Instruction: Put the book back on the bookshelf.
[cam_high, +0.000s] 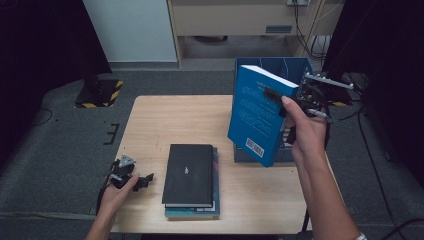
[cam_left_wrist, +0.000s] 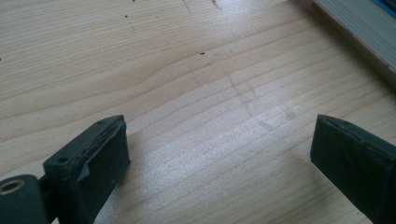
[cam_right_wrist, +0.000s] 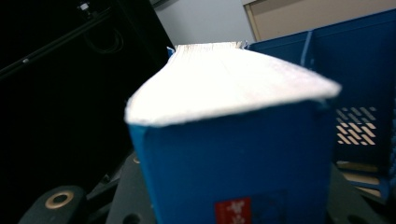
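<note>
A thick blue book (cam_high: 255, 115) hangs upright above the table's right side, its back cover with a barcode facing me. My right gripper (cam_high: 287, 100) is shut on its upper spine; in the right gripper view the blue book (cam_right_wrist: 233, 158) sits between the jaws, white page edges on top. Behind it stands a blue file box (cam_high: 290, 67). A black book (cam_high: 189, 172) lies on a teal book (cam_high: 216, 200) at the table's front middle. My left gripper (cam_high: 145, 180) rests at the front left, and in its own view the left gripper (cam_left_wrist: 219, 154) is open over bare wood.
The wooden table (cam_high: 165, 120) is bare at the back left. The blue file box (cam_right_wrist: 359, 84) has slotted walls. Grey carpet surrounds the table, and a black-and-yellow striped base (cam_high: 100, 92) sits on the floor at the far left. Cables hang at the right.
</note>
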